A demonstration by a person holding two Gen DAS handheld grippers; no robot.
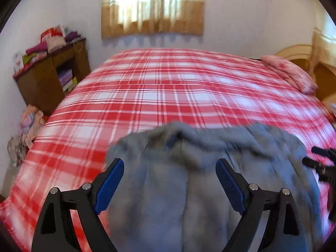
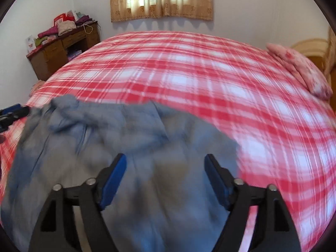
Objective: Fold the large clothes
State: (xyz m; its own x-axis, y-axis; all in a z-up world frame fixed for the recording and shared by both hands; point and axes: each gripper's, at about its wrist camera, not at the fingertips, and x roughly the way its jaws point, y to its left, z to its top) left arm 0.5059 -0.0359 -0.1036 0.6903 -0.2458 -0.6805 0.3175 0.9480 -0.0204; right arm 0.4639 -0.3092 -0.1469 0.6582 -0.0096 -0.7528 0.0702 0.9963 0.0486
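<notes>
A large blue-grey garment lies crumpled on the near edge of a bed with a red and white plaid cover. It also shows in the right wrist view. My left gripper is open, its blue pads wide apart above the garment. My right gripper is open too, above the garment's right part. Neither holds cloth. The right gripper shows at the right edge of the left wrist view. The left gripper shows at the left edge of the right wrist view. Both views are motion-blurred.
A pink floral pillow lies at the bed's far right by the headboard. A brown desk piled with folded clothes stands at the far left. More clothes are heaped beside the bed. A curtained window is behind.
</notes>
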